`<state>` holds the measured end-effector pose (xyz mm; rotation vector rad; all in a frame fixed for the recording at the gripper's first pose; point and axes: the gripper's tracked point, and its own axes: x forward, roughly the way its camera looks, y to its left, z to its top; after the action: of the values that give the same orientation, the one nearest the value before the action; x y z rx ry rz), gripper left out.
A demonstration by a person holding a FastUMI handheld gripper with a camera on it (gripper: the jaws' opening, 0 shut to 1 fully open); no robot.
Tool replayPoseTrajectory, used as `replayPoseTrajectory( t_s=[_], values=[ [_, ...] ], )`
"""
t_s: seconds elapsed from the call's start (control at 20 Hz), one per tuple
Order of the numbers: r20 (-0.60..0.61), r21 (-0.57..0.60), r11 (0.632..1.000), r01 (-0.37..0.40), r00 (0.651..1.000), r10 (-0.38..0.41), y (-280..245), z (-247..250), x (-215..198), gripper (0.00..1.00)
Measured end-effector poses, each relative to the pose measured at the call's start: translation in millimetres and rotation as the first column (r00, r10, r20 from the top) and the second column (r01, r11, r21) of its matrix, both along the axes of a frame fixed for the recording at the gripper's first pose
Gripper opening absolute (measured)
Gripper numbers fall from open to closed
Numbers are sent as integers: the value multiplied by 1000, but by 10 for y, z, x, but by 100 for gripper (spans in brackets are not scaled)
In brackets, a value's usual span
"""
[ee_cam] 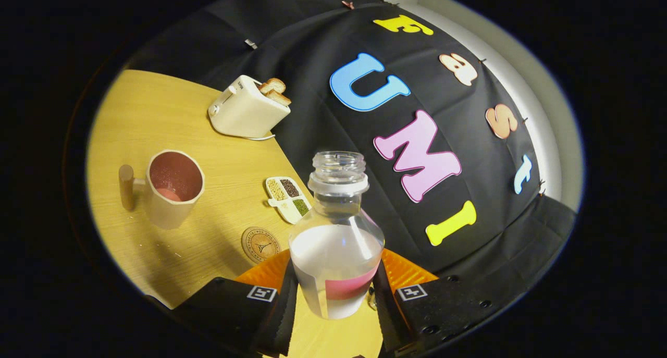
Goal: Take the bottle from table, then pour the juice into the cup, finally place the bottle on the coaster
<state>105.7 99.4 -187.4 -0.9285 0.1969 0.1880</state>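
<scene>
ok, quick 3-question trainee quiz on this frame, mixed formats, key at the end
1. True or false: the bottle has its cap on.
2. What are the fingers doing? A) open above the cup B) shut on the bottle C) shut on the coaster
3. Fill in: the coaster lies on the table between the fingers and the ____ tray.

Key:
1. False. The neck is open, no cap.
2. B. Both fingers press the bottle's sides; it is held tilted, off the table.
3. Divided (three compartments of grains). The cup stands further off, the toaster beyond.
</scene>
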Motion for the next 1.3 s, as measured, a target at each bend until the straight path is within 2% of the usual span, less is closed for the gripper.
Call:
replayPoseTrajectory(
  t_s=[0.3, 0.55, 0.8, 1.05, 1.3],
  values=[
    [12, -199, 977, -74, 997, 78, 296, -116, 21, 68],
    [13, -354, 922, -157, 985, 172, 550, -214, 54, 68],
    [-13, -441, 878, -187, 979, 202, 668, -317, 86, 68],
    [-32, -553, 806, -210, 972, 231, 703, -431, 162, 68],
    [-57, -666, 696, -270, 948, 314, 741, -542, 166, 68]
  ],
)
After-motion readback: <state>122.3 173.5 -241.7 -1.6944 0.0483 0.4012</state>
